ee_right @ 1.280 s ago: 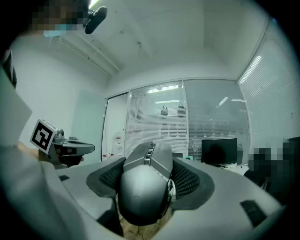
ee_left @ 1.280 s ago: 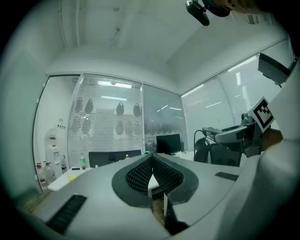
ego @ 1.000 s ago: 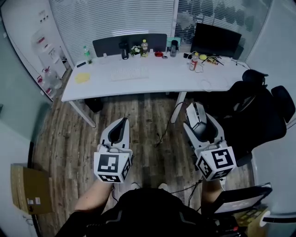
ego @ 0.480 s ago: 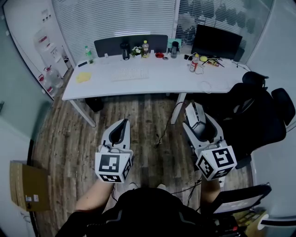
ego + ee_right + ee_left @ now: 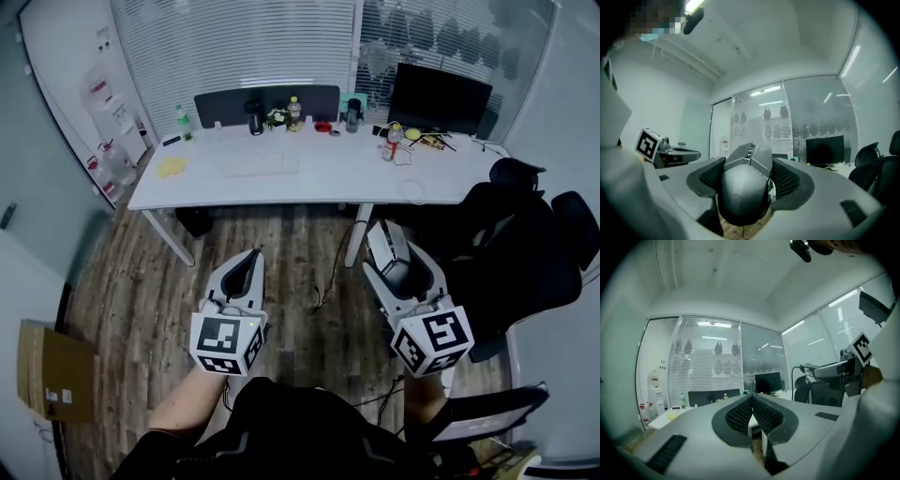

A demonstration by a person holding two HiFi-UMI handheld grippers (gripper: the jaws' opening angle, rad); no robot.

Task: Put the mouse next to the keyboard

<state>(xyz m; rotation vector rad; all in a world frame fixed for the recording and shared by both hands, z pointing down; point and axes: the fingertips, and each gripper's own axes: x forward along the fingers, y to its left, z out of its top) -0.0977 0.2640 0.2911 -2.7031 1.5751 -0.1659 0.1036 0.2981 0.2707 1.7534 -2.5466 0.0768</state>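
My right gripper (image 5: 392,251) is shut on a grey mouse (image 5: 745,187), which fills the space between its ribbed pads; in the head view the mouse (image 5: 390,249) sticks out past the jaw tips above the wood floor. My left gripper (image 5: 247,272) is shut with nothing in it, its pads (image 5: 740,414) meeting. Both are held low, well short of the white desk (image 5: 319,173). A white keyboard (image 5: 261,162) lies on the desk's left half.
On the desk stand a dark monitor (image 5: 439,98), bottles (image 5: 294,110), a yellow cloth (image 5: 171,167) and a cable loop (image 5: 413,191). Black office chairs (image 5: 525,244) stand at the right. A cardboard box (image 5: 49,371) sits on the floor at the left. A cable (image 5: 330,272) hangs under the desk.
The view has shifted slightly: the desk sits a little lower in the picture and both grippers have drifted slightly. The right gripper's hold on the mouse is unchanged.
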